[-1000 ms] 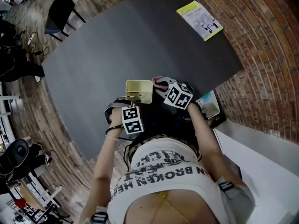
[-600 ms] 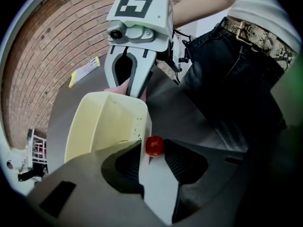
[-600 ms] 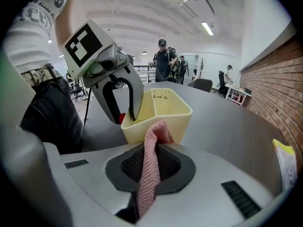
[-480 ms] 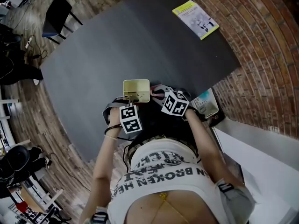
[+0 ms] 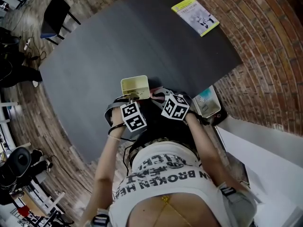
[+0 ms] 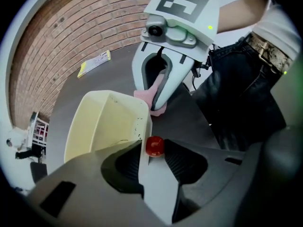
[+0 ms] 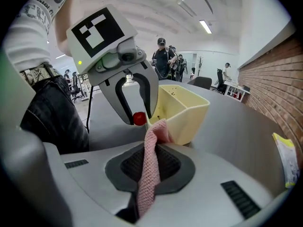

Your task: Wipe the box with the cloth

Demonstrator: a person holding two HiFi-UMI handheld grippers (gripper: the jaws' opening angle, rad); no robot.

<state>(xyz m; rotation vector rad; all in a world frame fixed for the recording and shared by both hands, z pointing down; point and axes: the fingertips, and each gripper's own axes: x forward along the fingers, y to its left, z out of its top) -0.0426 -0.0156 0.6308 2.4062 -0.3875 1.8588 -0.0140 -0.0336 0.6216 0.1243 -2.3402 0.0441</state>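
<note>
Tabletop (image 5: 142, 37), dark grey and matte, fills my head view, with a brick wall (image 5: 265, 56) at three o'clock and plank floor (image 5: 28, 112) at nine. The pale yellow plastic box (image 5: 134, 87) sits near the six o'clock edge, its wall clamped by my left gripper (image 6: 150, 148). My right gripper (image 7: 152, 145) grips the pink knitted cloth (image 7: 150, 174), which touches the box's corner. A yellow-green booklet (image 5: 194, 16) lies at one o'clock.
</note>
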